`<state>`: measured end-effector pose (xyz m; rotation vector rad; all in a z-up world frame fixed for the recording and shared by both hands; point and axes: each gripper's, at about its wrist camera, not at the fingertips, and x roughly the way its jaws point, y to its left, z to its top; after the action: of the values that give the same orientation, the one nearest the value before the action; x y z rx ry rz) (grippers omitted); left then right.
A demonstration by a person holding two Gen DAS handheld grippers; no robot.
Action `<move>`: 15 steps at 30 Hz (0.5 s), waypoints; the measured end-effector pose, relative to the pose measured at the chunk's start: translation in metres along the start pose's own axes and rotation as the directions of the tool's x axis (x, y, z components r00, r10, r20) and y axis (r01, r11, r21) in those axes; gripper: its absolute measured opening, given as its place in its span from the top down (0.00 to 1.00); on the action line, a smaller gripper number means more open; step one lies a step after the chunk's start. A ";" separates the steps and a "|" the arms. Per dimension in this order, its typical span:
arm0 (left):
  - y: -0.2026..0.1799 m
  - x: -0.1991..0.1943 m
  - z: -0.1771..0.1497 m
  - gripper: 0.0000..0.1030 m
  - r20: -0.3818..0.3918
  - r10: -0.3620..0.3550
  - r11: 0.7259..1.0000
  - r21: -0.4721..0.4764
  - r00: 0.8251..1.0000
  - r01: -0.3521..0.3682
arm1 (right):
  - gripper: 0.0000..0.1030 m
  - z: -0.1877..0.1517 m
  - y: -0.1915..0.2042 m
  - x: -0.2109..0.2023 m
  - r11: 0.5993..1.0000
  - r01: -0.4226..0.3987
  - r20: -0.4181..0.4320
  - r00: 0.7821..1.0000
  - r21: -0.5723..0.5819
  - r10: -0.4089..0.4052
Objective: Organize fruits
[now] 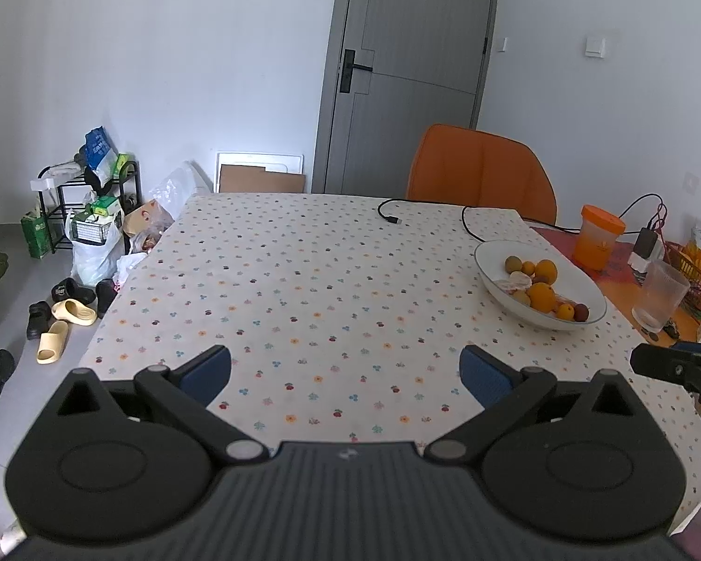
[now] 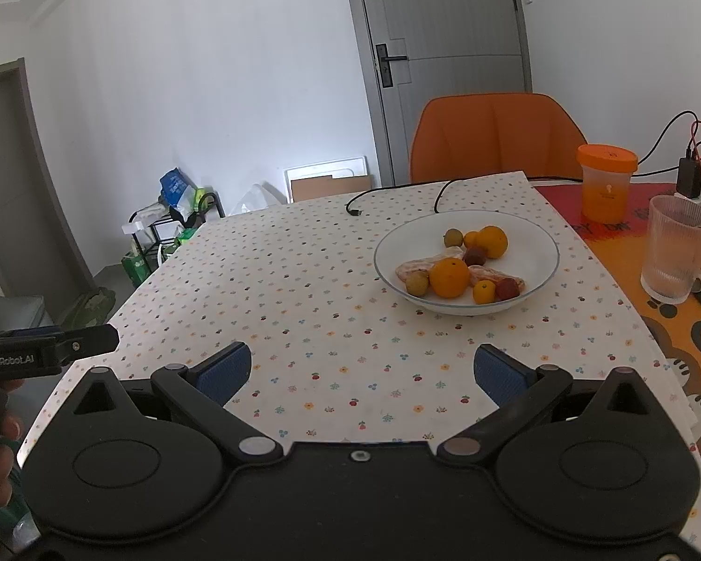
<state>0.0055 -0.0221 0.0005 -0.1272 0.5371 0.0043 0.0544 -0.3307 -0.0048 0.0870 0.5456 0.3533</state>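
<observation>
A white bowl (image 2: 537, 243) stands on the dotted tablecloth (image 2: 313, 308) and holds all the fruit: two oranges (image 2: 448, 276), smaller yellow fruits (image 2: 483, 291), green-brown fruits (image 2: 417, 283), dark red ones (image 2: 506, 288) and peeled pieces (image 2: 413, 267). In the left wrist view the bowl (image 1: 579, 280) is at the right. My left gripper (image 1: 346, 371) is open and empty over the cloth, left of the bowl. My right gripper (image 2: 362, 371) is open and empty, short of the bowl. Each gripper shows at the edge of the other's view.
An orange chair (image 2: 495, 135) stands behind the table. A black cable (image 2: 397, 194) lies on the cloth behind the bowl. An orange-lidded jar (image 2: 605, 182), a ribbed glass (image 2: 675, 250), keys and chargers sit at the right. Bags, a rack and shoes (image 1: 70, 308) are on the floor left.
</observation>
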 end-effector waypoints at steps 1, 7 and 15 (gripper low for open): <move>0.000 0.000 0.000 0.00 0.000 0.001 1.000 0.000 1.000 -0.001 | 0.00 0.000 0.000 0.000 1.000 0.001 0.000 1.000 0.000 -0.001; 0.000 0.001 -0.001 0.00 -0.004 0.001 1.000 0.002 1.000 -0.001 | 0.00 0.001 -0.001 0.001 1.000 0.003 -0.001 1.000 0.003 -0.003; 0.000 0.002 -0.002 0.00 -0.005 -0.002 1.000 0.008 1.000 0.002 | 0.00 0.001 -0.001 0.001 1.000 0.004 -0.002 1.000 0.003 -0.004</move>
<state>0.0063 -0.0226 -0.0017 -0.1198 0.5418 0.0001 0.0558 -0.3315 -0.0047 0.0882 0.5477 0.3489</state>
